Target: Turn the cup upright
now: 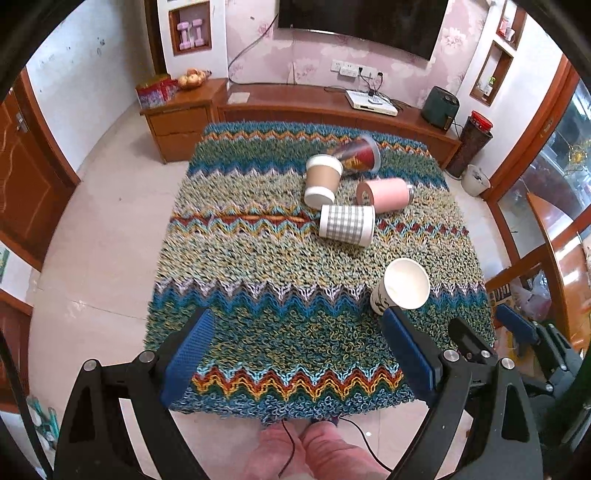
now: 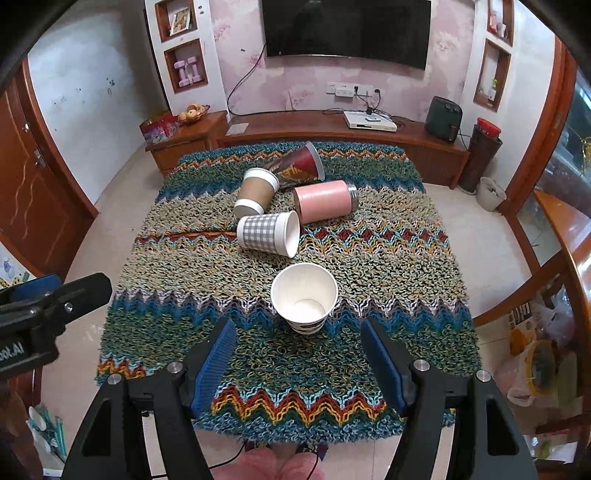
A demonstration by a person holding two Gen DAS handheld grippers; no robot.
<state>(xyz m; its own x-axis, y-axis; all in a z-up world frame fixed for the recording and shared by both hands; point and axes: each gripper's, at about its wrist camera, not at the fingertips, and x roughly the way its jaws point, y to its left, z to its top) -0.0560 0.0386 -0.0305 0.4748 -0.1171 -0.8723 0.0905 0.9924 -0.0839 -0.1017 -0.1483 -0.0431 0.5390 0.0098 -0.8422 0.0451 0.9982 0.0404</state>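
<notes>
A white paper cup [image 2: 304, 297] stands upright on the shaggy rug [image 2: 184, 280], mouth up; it also shows in the left wrist view [image 1: 402, 284]. Behind it four cups lie on their sides: a checked cup [image 2: 269, 233], a brown paper cup [image 2: 256, 195], a pink tumbler [image 2: 325, 201] and a red clear-lidded cup [image 2: 299, 164]. My right gripper [image 2: 297, 332] is open and empty, just short of the white cup. My left gripper [image 1: 297, 323] is open and empty over the rug's near part, left of the white cup.
The rug [image 1: 258, 258] covers a low table; tiled floor [image 1: 110, 229] surrounds it. A wooden TV cabinet [image 2: 332, 136] stands behind, with a dark TV [image 2: 347, 29] above. A wooden door [image 1: 26, 177] is at left, furniture and bags [image 2: 535, 354] at right. My feet [image 1: 314, 454] are below.
</notes>
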